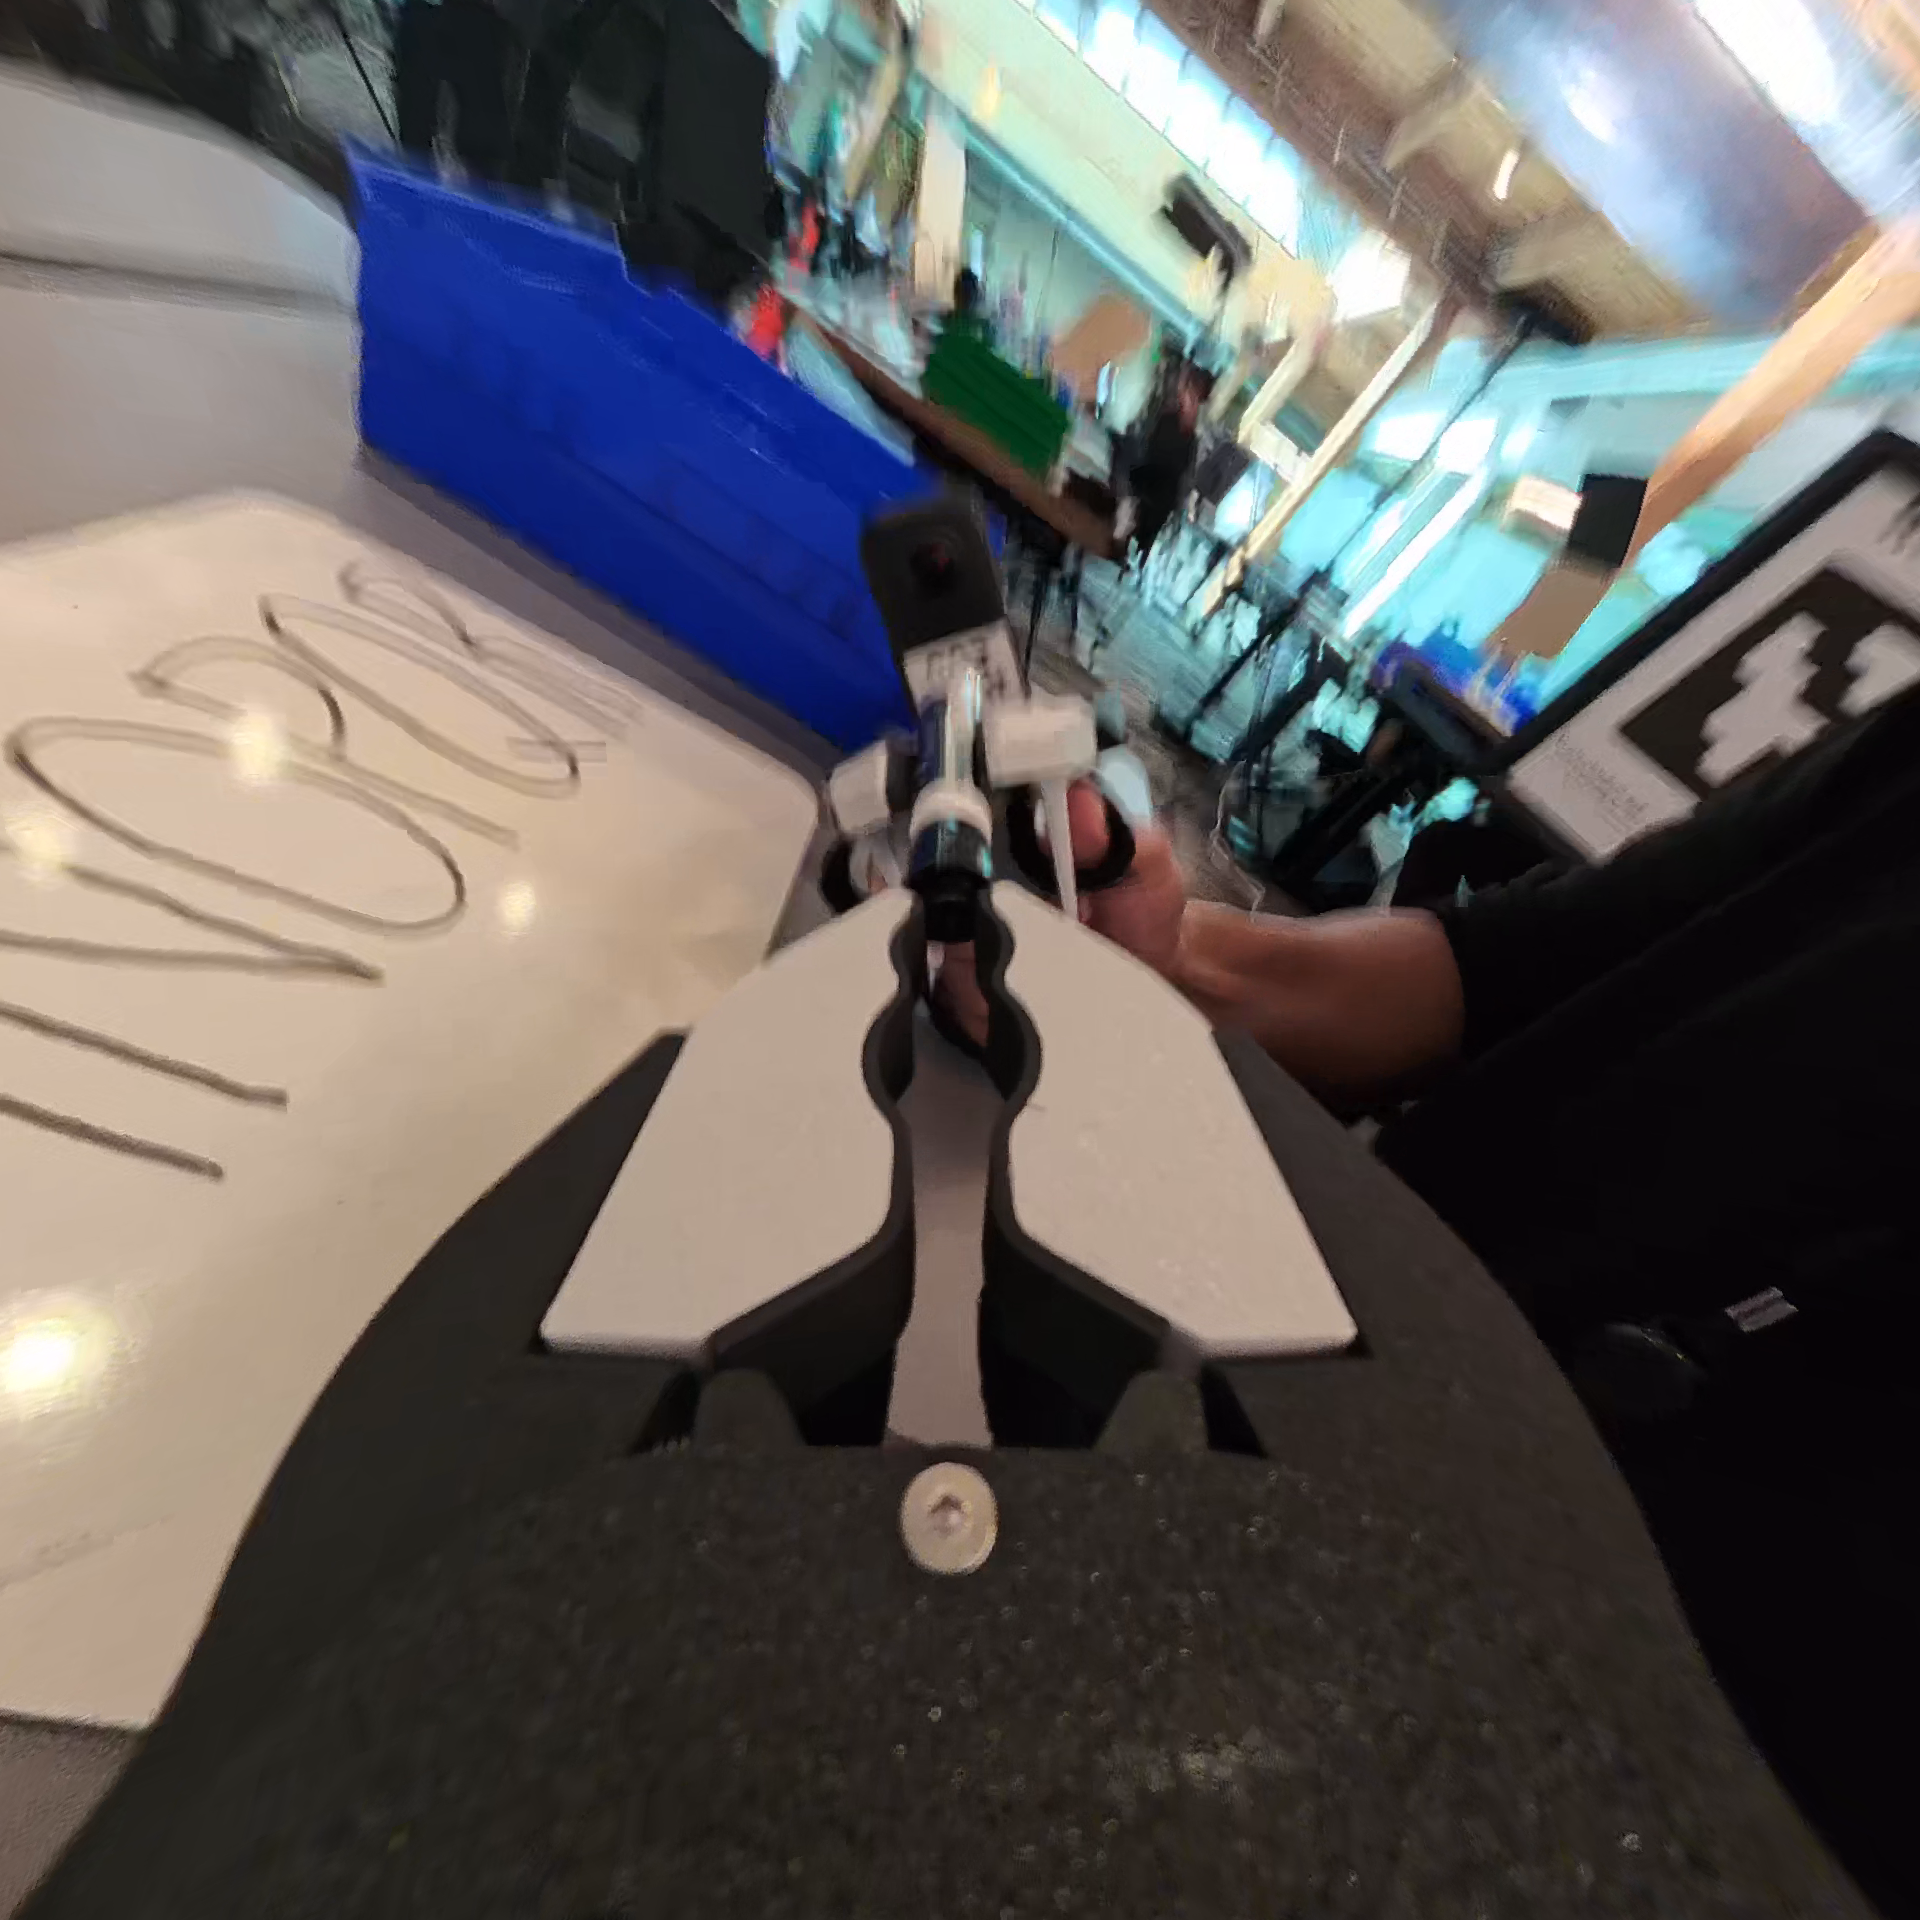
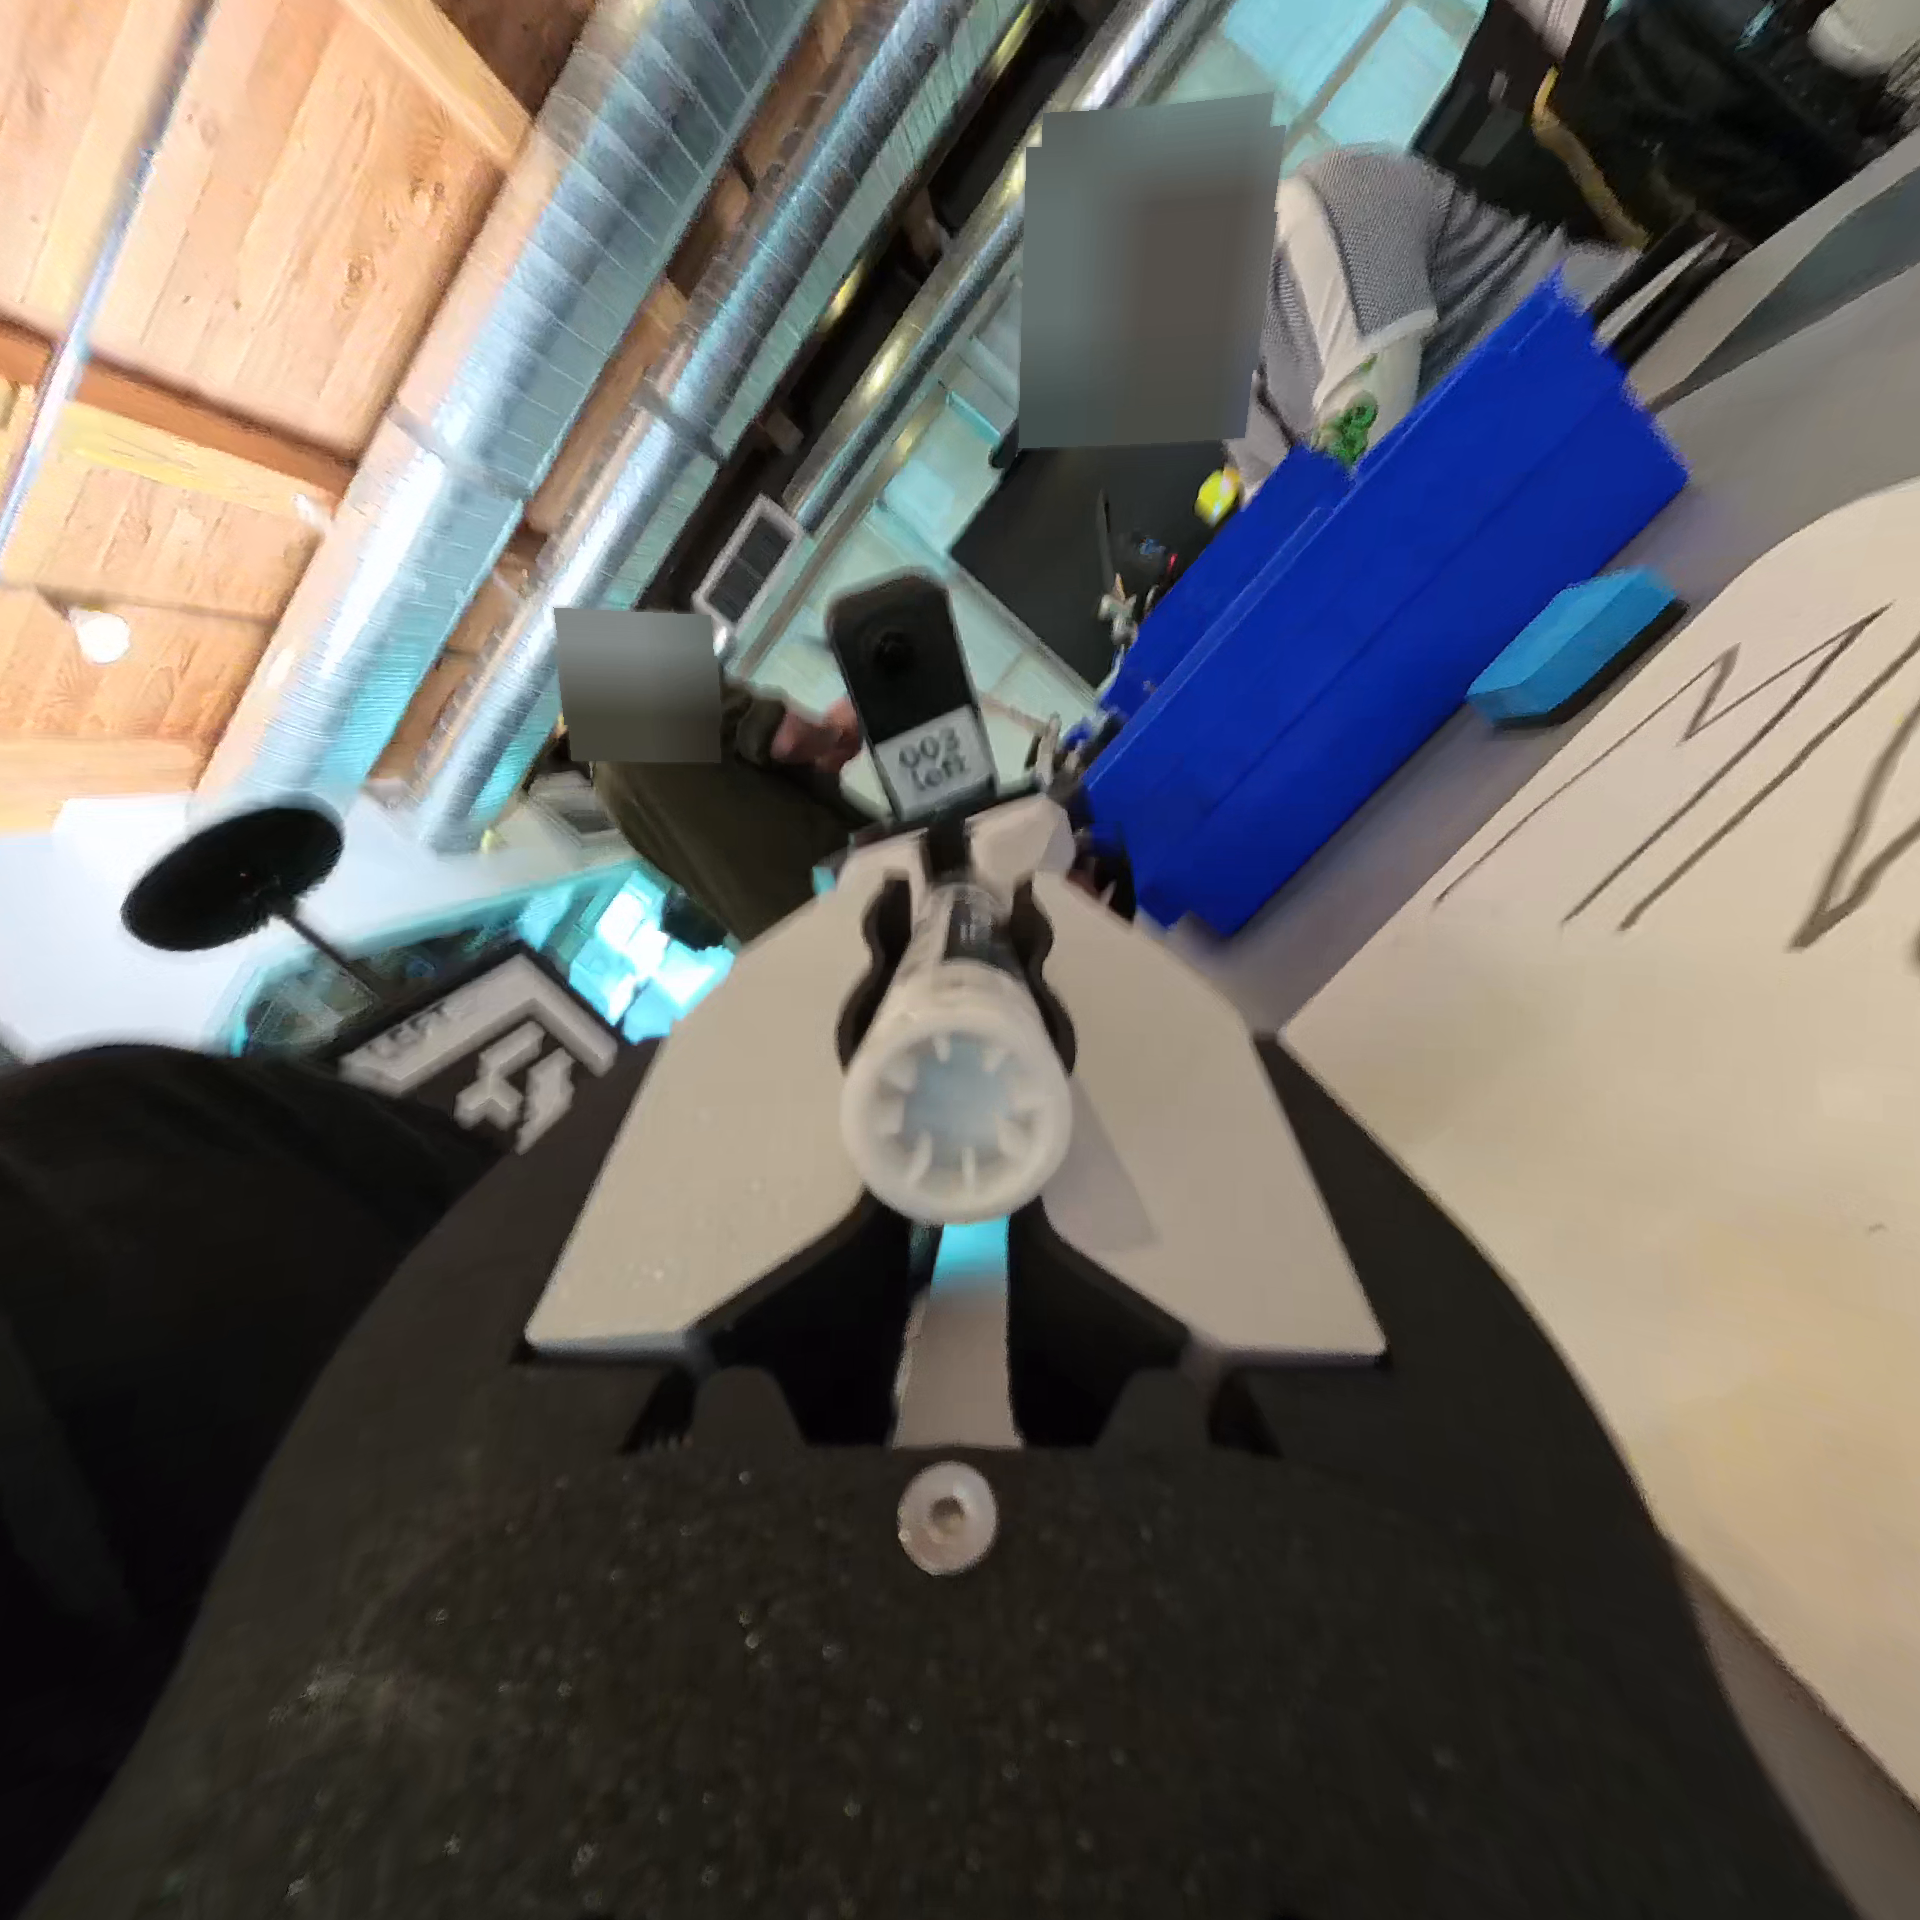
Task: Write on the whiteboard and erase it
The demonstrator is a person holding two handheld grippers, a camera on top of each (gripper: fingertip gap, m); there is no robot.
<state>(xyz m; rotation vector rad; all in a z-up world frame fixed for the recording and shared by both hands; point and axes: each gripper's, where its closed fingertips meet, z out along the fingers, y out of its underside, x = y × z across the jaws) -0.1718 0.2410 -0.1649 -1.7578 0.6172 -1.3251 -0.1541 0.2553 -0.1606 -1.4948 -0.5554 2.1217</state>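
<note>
While the two grippers meet tip to tip | right gripper [image 2: 951,935] clamps marker [image 2: 956,1117] | left gripper [image 1: 948,940] pinches black cap [image 1: 948,899], recapping by my judgement | whiteboard [image 1: 312,1143] at 9 o'clock, written | eraser [image 2: 1574,644] at 2 o'clock; next: seat cap, fetch it.

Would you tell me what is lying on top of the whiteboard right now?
Black marker strokes cover the whiteboard, and a blue eraser with a black underside lies at its far edge, before the blue bins. The right gripper hides the near part.
</note>
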